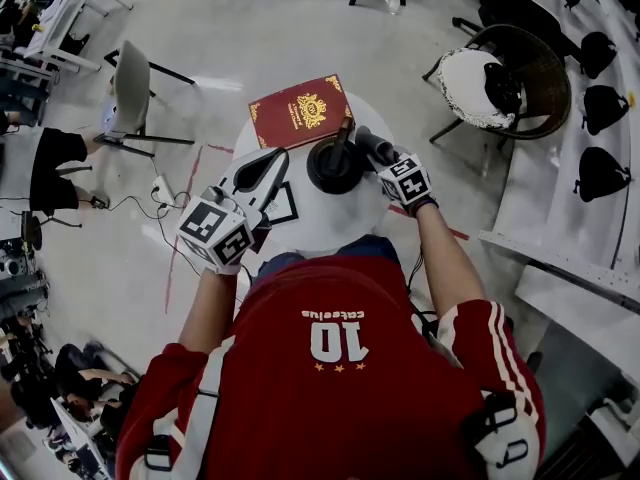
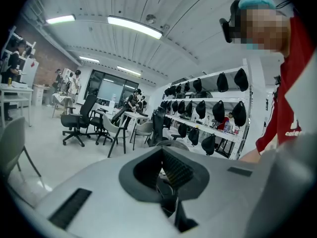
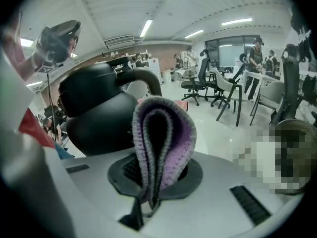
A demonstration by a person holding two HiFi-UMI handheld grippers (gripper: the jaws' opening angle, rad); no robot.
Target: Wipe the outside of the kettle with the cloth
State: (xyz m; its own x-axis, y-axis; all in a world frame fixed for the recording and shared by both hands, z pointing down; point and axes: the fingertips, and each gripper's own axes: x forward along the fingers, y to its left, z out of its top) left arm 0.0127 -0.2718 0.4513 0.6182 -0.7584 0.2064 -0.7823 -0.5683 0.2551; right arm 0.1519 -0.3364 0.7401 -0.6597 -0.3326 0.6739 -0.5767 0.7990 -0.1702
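Kettle (image 1: 333,165), black and round-bodied, stood near the middle of a round white table (image 1: 320,230) in the head view, beside a red book (image 1: 300,111) with a gold emblem on its cover. The right gripper (image 1: 372,148) reached in close at the kettle's right side. The left gripper (image 1: 258,173), a smooth white shell with a dark mouth, hung over the table to the kettle's left.

From the left gripper view, the left gripper (image 2: 166,175) had its jaws drawn together on nothing. Only the ribbed dark pad (image 2: 177,170) showed inside the rubbery recess, and the kettle was out of sight.

From the right gripper view, the right gripper (image 3: 148,182) was clenched on the cloth (image 3: 163,143), a thick knitted piece, grey outside and lilac within. It was folded into an upright loop above the jaws. Just beyond it sat the glossy kettle (image 3: 96,118), with its curved handle arching over the top. Whether cloth and kettle touched could not be told.
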